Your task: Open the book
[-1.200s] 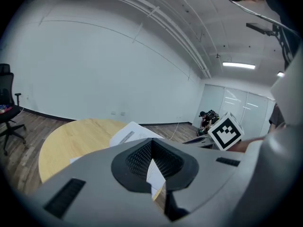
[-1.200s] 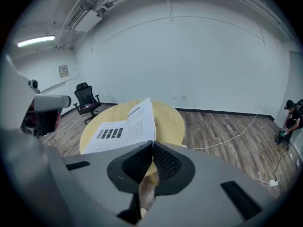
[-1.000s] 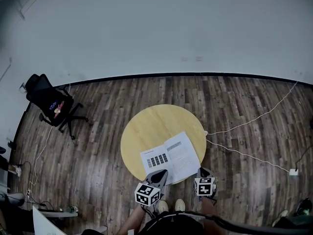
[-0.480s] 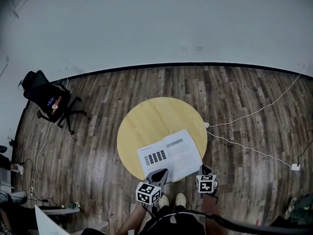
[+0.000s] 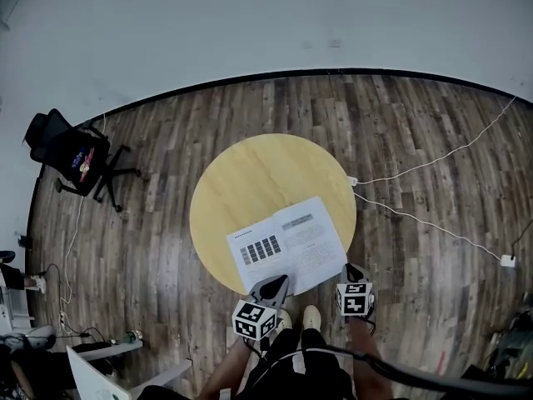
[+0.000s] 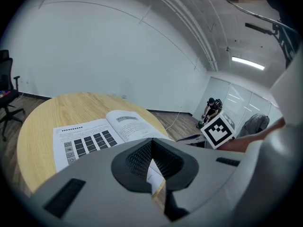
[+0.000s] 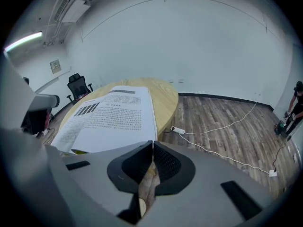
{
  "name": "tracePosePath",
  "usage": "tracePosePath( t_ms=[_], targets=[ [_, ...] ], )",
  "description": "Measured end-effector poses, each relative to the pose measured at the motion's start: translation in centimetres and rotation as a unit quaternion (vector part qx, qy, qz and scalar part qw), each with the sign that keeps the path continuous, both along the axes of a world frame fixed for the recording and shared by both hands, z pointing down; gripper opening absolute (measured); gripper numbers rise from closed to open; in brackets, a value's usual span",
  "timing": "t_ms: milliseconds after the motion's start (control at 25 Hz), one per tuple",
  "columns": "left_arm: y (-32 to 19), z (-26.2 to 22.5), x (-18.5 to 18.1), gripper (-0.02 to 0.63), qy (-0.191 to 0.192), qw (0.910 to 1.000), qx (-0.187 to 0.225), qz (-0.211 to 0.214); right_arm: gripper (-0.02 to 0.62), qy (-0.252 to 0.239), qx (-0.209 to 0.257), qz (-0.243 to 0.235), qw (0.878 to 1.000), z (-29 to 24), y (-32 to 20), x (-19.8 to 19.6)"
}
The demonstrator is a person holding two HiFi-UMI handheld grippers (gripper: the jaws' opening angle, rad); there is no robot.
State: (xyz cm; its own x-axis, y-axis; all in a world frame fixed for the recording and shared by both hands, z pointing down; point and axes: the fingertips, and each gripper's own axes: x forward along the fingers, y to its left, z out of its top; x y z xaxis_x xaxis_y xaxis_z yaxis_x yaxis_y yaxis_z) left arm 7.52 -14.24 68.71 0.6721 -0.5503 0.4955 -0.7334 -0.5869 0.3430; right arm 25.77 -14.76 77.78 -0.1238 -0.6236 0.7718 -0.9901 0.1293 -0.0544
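Observation:
The book (image 5: 287, 244) lies open and flat on the round yellow table (image 5: 258, 173), near its front edge; one page carries a grid of dark squares, the other text. My left gripper (image 5: 271, 288) hovers at the book's near edge, jaws shut and empty. My right gripper (image 5: 351, 273) hangs just off the book's right corner, beside the table rim, also shut and empty. In the left gripper view the book (image 6: 94, 136) spreads ahead of the shut gripper (image 6: 152, 143). In the right gripper view the text page (image 7: 111, 115) lies up and left of the shut gripper (image 7: 152, 144).
A black office chair (image 5: 71, 157) stands at the far left. White cables (image 5: 416, 215) and a power strip (image 5: 351, 181) lie on the wood floor right of the table. My shoes (image 5: 310, 317) show below the table edge. A person (image 6: 213, 109) crouches far off.
Both grippers have come down a little by the table's near edge, and the head view has tilted. The book lies open as before.

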Motion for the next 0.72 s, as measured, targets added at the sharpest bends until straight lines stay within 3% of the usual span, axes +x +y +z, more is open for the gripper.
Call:
tracePosePath(
  t_ms=[360, 440, 560, 720],
  targets=[
    [0.1, 0.0, -0.1, -0.005, 0.001, 1.0, -0.003, -0.004, 0.016, 0.007, 0.0, -0.005, 1.0, 0.0, -0.1, -0.1],
    [0.0, -0.2, -0.1, -0.005, 0.001, 1.0, -0.001, -0.004, 0.09, 0.015, -0.003, 0.006, 1.0, 0.0, -0.2, 0.4],
    [0.0, -0.2, -0.1, -0.005, 0.002, 1.0, 0.0, -0.004, 0.271, 0.001, 0.001, 0.042, 0.999, -0.2, -0.1, 1.4],
    [0.3, 0.0, -0.1, -0.005, 0.003, 1.0, -0.001, -0.002, 0.279, -0.008, 0.001, 0.051, 0.999, -0.5, 0.1, 1.9]
  ],
)
